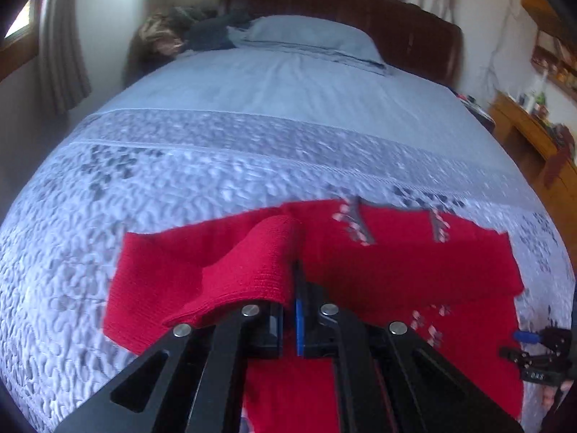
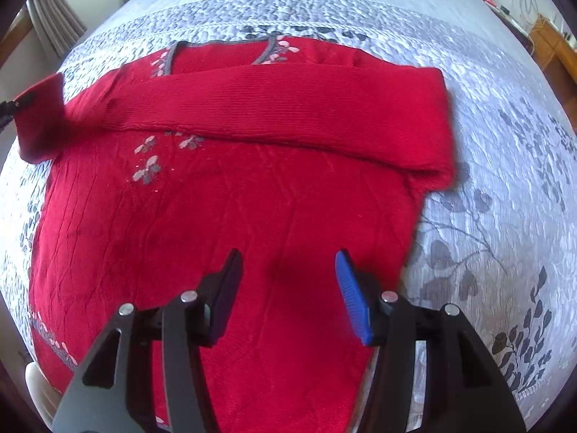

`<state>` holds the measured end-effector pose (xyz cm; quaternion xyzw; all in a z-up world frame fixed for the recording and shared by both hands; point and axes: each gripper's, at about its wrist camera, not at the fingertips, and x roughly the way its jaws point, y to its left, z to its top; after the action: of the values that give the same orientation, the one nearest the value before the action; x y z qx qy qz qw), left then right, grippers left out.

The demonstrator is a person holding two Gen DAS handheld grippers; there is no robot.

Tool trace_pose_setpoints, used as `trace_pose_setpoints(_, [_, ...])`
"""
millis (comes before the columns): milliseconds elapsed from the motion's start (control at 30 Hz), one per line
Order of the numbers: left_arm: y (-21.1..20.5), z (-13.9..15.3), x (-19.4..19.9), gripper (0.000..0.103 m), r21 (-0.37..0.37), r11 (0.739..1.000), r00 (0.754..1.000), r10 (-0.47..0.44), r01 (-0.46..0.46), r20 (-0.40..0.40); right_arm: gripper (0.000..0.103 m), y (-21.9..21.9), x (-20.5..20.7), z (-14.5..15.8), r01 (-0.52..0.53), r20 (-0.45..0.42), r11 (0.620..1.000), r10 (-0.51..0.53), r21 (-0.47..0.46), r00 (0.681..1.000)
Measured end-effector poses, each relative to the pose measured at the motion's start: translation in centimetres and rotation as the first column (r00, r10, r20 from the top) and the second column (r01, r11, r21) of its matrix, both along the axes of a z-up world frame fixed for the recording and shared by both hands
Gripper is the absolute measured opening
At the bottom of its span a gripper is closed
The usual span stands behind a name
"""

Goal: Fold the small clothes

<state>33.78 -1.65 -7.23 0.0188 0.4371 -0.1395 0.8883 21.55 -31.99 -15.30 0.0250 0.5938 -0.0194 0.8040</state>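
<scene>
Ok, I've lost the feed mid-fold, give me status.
Left gripper shut on the sleeve cuff. Right gripper open, empty, above the red sweater. Other sleeve folded across chest. Nothing in the way on the bedspread.

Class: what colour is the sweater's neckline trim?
Grey neckline trim, clearest in the right wrist view.

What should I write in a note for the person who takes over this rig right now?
Left claw: shut on the left sleeve cuff, lifted over the red sweater.
Right claw: open, holding nothing, over the sweater's lower body.
Sweater lies flat on the bedspread, neckline away from you.
Done: right sleeve folded across the chest.
Left: lay the held sleeve across too, then probably fold the body.
</scene>
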Motion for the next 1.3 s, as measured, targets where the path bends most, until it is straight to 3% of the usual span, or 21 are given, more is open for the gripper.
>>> trace_pose_setpoints(67, [-2.9, -1.5, -0.9, 0.006, 0.026, 0.995, 0.994, -0.094, 0.096, -0.05, 0.054, -0.3, -0.2, -0.1, 0.007, -0.004, 1.0, -0.007, 0.003, 1.0])
trace_pose_setpoints(133, [-4.5, -2.7, -1.8, 0.017, 0.025, 0.989, 0.984, -0.142, 0.145, -0.112, 0.056, -0.4, -0.2, -0.3, 0.006, -0.008, 1.0, -0.006, 0.01, 1.0])
trace_pose_setpoints(167, [-4.7, -3.0, -2.2, 0.031, -0.011, 0.986, 0.975, -0.167, 0.168, -0.145, 0.056, -0.3, -0.2, -0.3, 0.003, -0.01, 1.0, -0.003, 0.011, 1.0])
trace_pose_setpoints(200, [-4.5, -3.0, -2.6, 0.043, -0.049, 0.985, 0.973, -0.172, 0.166, -0.154, 0.056, -0.2, -0.2, -0.3, -0.001, -0.011, 1.0, 0.002, 0.01, 1.0])
trace_pose_setpoints(267, [-3.1, -2.5, -3.6, 0.049, -0.083, 0.987, 0.979, -0.15, 0.14, -0.135, 0.056, 0.5, 0.1, -0.3, -0.017, -0.011, 1.0, 0.017, 0.012, 1.0])
trace_pose_setpoints(333, [-0.9, -1.8, -4.7, 0.054, -0.041, 0.997, 0.99, -0.073, 0.069, -0.117, 0.056, 1.3, 0.6, -0.2, -0.032, -0.017, 0.999, 0.033, 0.042, 0.999])
trace_pose_setpoints(433, [2.1, -1.5, -5.3, 0.055, 0.012, 0.999, 0.994, 0.053, -0.052, -0.092, 0.056, 3.5, 1.7, 0.1, -0.062, -0.02, 0.994, 0.064, 0.093, 0.998])
trace_pose_setpoints(500, [4.8, -1.6, -4.9, 0.055, 0.041, 0.988, 0.986, 0.151, -0.148, -0.066, 0.056, 5.6, 2.8, 0.4, -0.091, -0.019, 0.99, 0.094, 0.105, 0.995])
trace_pose_setpoints(567, [6.2, -2.3, -4.0, 0.055, 0.085, 0.978, 0.976, 0.196, -0.189, -0.091, 0.056, 7.5, 3.9, 0.8, -0.115, -0.021, 0.986, 0.118, 0.118, 0.993])
trace_pose_setpoints(667, [7.4, -3.8, -2.2, 0.055, 0.123, 0.972, 0.962, 0.218, -0.199, -0.166, 0.056, 11.1, 6.0, 1.5, -0.152, -0.021, 0.979, 0.156, 0.139, 0.988])
trace_pose_setpoints(767, [8.6, -5.0, -1.1, 0.058, 0.089, 0.97, 0.946, 0.239, -0.225, -0.217, 0.056, 15.8, 7.9, 2.4, -0.216, 0.003, 0.968, 0.217, 0.128, 0.976])
trace_pose_setpoints(933, [11.3, -5.6, -0.2, 0.061, 0.033, 0.961, 0.925, 0.272, -0.273, -0.266, 0.054, 22.7, 10.4, 2.9, -0.313, 0.005, 0.93, 0.318, 0.195, 0.948])
trace_pose_setpoints(1000, [11.7, -5.8, -0.6, 0.067, 0.059, 0.954, 0.917, 0.299, -0.294, -0.264, 0.051, 24.8, 11.4, 2.5, -0.328, -0.015, 0.923, 0.338, 0.201, 0.941])
trace_pose_setpoints(1200, [13.3, -7.0, -0.1, 0.068, 0.127, 0.928, 0.888, 0.373, -0.351, -0.267, 0.051, 28.4, 14.7, -0.8, -0.304, -0.106, 0.941, 0.32, 0.146, 0.941])
trace_pose_setpoints(1300, [13.7, -7.4, -0.1, 0.068, 0.093, 0.924, 0.875, 0.381, -0.37, -0.3, 0.053, 28.8, 15.6, -2.3, -0.272, -0.133, 0.953, 0.289, 0.131, 0.948])
